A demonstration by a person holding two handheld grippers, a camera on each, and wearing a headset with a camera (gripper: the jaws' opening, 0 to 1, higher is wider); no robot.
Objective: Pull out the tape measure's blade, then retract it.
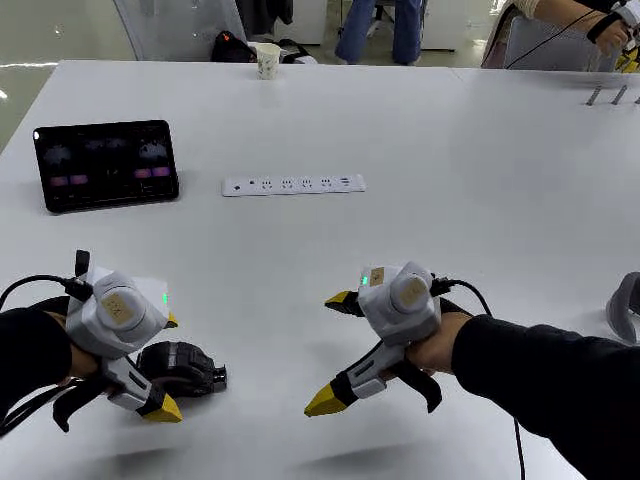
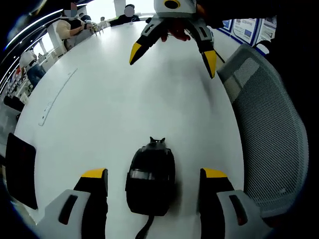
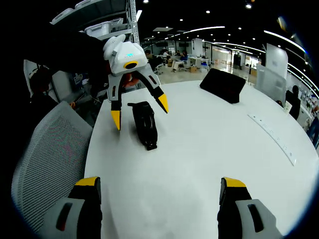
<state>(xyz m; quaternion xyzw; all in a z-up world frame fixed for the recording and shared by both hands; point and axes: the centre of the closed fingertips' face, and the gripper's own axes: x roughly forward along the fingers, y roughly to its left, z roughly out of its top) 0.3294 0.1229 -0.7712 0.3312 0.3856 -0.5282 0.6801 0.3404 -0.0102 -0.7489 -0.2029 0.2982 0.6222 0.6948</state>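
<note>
A black tape measure [image 1: 183, 367] lies on the white table [image 1: 420, 180] near the front left. My left gripper [image 1: 168, 365] stands open around it, one yellow-tipped finger on either side. In the left gripper view the tape measure [image 2: 150, 178] sits between the jaws with a gap on both sides, its blade tab pointing away, and the blade looks drawn in. My right gripper [image 1: 331, 350] is open a short way to the right, pointing at the tape measure with nothing between its fingers. The right gripper view shows the tape measure [image 3: 144, 122] under the left gripper [image 3: 138, 115].
A black tablet [image 1: 105, 163] stands at the back left, a white power strip [image 1: 293, 185] lies mid-table, and a paper cup [image 1: 267, 60] is at the far edge. A grey object [image 1: 625, 305] sits at the right edge. A mesh chair [image 2: 269, 134] stands by the table's near side.
</note>
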